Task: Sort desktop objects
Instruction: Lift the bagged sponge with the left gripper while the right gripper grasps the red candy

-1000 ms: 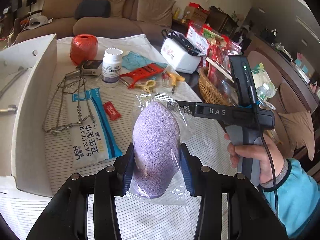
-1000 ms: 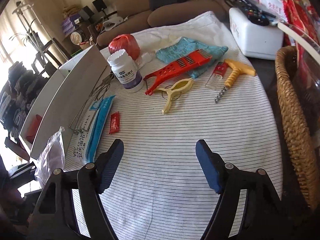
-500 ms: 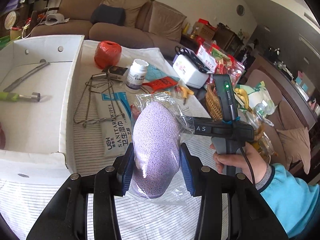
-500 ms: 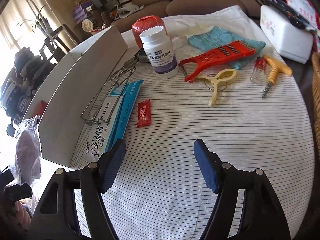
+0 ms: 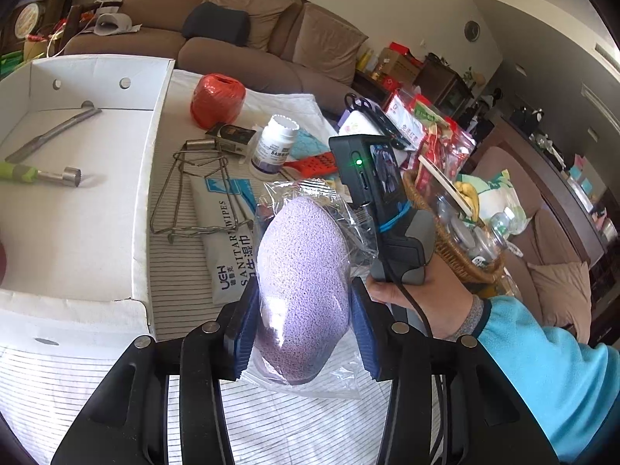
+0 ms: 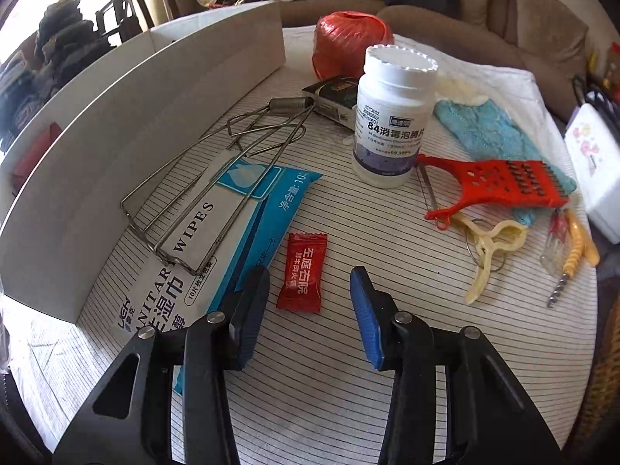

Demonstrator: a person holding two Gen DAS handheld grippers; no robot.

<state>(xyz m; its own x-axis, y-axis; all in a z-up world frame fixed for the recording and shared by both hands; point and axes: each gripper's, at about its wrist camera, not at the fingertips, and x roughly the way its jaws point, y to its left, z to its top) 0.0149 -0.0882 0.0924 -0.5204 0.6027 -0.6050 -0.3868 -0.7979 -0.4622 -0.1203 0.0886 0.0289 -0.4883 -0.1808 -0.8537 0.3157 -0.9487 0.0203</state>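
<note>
My left gripper (image 5: 304, 325) is shut on a purple sponge (image 5: 302, 279) wrapped in clear plastic, held above the striped cloth beside the white cardboard box (image 5: 73, 232). In the right wrist view my right gripper (image 6: 310, 298) hangs low over the table, its jaws closing. A small red candy packet (image 6: 303, 271) lies between the blue pads (image 6: 364, 317), which do not touch it. To the left of that gripper is the sanitary wipes pack (image 6: 217, 232), with a wire rack (image 6: 217, 170) resting on it. The right gripper's body (image 5: 372, 178) and the hand holding it show in the left wrist view.
A white pill bottle (image 6: 391, 116), red twine ball (image 6: 348, 46), dark small box (image 6: 333, 97), red grater (image 6: 500, 186), yellow peeler (image 6: 492, 244), corkscrew (image 6: 573, 255) and blue cloth (image 6: 492, 131) lie on the cloth. The box holds two metal tools (image 5: 50, 131). A wicker basket (image 5: 465, 255) stands at right.
The right gripper moved down and left over the red candy packet while its jaws narrowed. The left gripper swung left with the sponge, bringing the box interior into view.
</note>
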